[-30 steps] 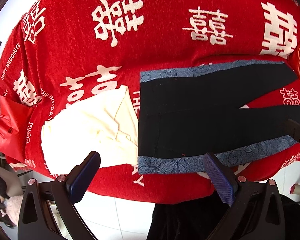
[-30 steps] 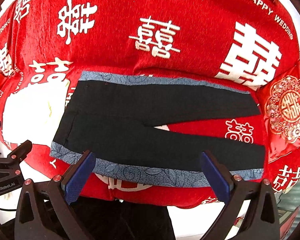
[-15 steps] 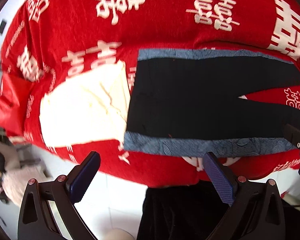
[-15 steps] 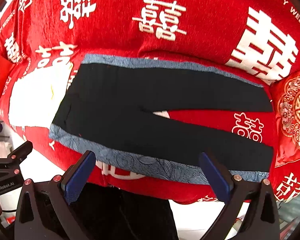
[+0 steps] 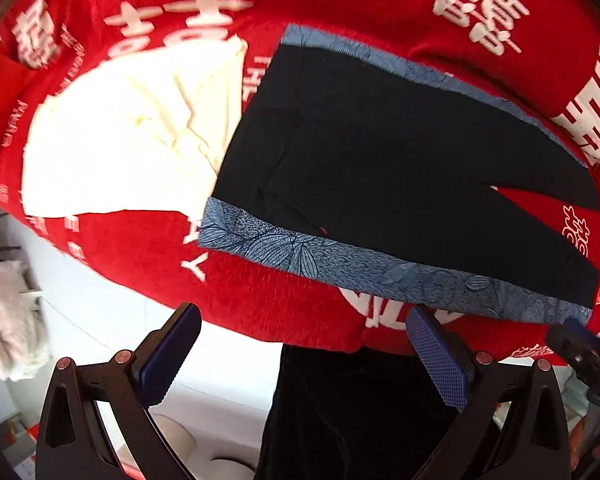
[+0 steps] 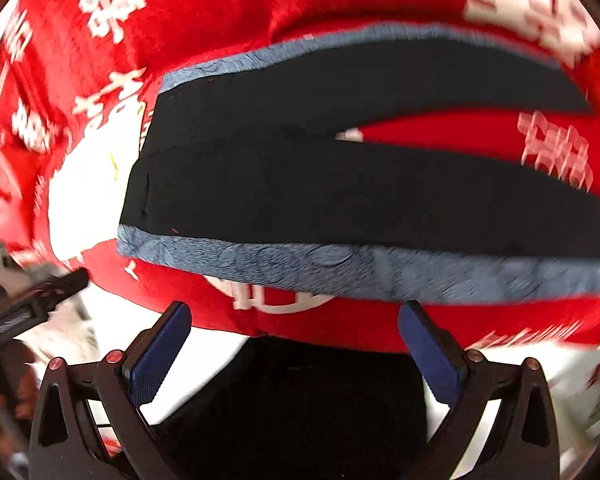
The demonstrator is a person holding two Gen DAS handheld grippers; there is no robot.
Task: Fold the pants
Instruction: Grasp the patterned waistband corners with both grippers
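- Black pants [image 5: 399,168] with blue patterned side strips lie flat on the red blanket [image 5: 260,292], along its near edge, legs split in a V and pointing toward the right side.
- A cream cloth [image 5: 132,132] sits just beside the waistband, touching it, closer to the blanket's left edge.
- Left gripper [image 5: 303,356]: jaws spread wide, holding nothing, hovering just off the near edge by the waist end.
- Right gripper [image 6: 296,352]: same deal, wide open and empty, off the near edge by the blue strip. That view's pretty blurry.
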